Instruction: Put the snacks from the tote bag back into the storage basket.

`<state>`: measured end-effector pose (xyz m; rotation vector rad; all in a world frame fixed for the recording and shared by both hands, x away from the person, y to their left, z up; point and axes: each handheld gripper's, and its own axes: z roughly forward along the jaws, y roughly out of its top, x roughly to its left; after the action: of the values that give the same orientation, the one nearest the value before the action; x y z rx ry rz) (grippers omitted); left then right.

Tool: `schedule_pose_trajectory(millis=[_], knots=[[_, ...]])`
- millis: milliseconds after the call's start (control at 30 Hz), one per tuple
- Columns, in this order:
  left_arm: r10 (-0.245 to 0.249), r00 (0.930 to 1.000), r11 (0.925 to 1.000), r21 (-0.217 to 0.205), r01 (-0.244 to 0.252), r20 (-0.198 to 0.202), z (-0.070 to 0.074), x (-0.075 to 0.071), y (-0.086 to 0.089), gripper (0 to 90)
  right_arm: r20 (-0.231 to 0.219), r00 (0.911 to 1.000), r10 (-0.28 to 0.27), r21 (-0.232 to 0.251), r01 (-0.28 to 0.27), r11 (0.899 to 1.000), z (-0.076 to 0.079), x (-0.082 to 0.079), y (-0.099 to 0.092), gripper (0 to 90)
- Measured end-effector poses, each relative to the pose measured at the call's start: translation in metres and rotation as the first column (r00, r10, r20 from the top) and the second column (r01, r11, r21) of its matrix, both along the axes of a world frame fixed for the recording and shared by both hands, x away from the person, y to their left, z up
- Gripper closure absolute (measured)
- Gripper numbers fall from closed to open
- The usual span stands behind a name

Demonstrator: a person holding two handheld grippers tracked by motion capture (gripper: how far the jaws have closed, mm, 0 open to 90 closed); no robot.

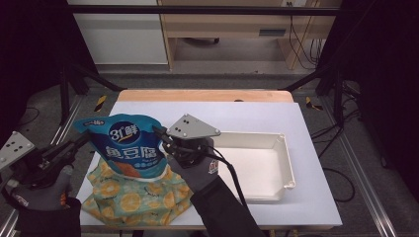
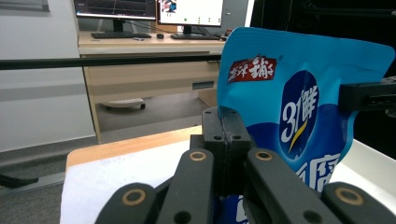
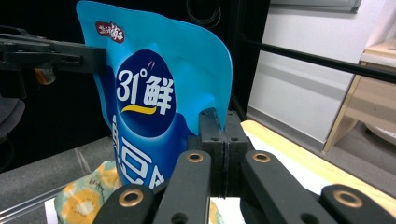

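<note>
Pouch [image 1: 126,143] hangs upright, each side edge seemingly pinched between clenched fingers [image 2: 226,135] of both grippers.

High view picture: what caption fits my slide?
Two grippers hold a blue pouch above a patterned cloth bag.

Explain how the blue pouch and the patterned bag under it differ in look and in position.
The blue pouch is glossy blue with white lettering; the patterned bag is pale green cloth with orange slices. The blue pouch is held upright off the table, pinched at each side edge by the left gripper and the right gripper; the patterned bag lies flat and untouched. Both are over the table's near left part.
</note>
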<state>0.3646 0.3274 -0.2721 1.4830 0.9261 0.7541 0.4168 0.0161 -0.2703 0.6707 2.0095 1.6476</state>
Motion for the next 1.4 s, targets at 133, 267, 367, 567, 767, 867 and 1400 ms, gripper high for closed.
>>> schedule_pose_trajectory(millis=[133,267,367,567,767,867,1400], knots=[[0.0,1.0,1.0,-0.002,0.0,0.009,0.004,-0.001,-0.001,90.0,0.015,0.9999,-0.002,0.002,0.002,1.0,0.006,-0.001,-0.001,90.0],[0.003,0.9998,1.0,0.002,-0.003,0.018,0.009,-0.002,-0.002,90.0,0.026,0.9996,-0.005,0.004,0.005,1.0,0.01,-0.001,-0.001,90.0],[0.008,0.9997,1.0,0.005,-0.008,0.025,0.012,-0.003,-0.003,90.0,0.033,0.9994,-0.007,0.008,0.007,1.0,0.013,-0.001,-0.001,90.0],[0.01,0.9995,0.9999,0.008,-0.01,0.031,0.018,-0.004,-0.002,90.0,0.046,0.9989,-0.01,0.013,0.009,1.0,0.02,-0.002,-0.001,90.0],[0.011,0.999,0.9999,0.009,-0.011,0.044,0.026,-0.006,-0.003,90.0,0.058,0.9983,-0.009,0.019,0.008,1.0,0.027,-0.004,-0.001,90.0],[0.013,0.9988,0.9999,0.009,-0.014,0.048,0.03,-0.005,-0.003,90.0,0.066,0.9978,-0.011,0.022,0.01,1.0,0.031,-0.004,-0.001,90.0],[0.009,0.9972,0.9999,0.012,-0.01,0.074,0.052,-0.004,-0.009,90.0,0.104,0.9942,-0.028,0.027,0.025,0.999,0.053,-0.005,-0.005,90.0]])
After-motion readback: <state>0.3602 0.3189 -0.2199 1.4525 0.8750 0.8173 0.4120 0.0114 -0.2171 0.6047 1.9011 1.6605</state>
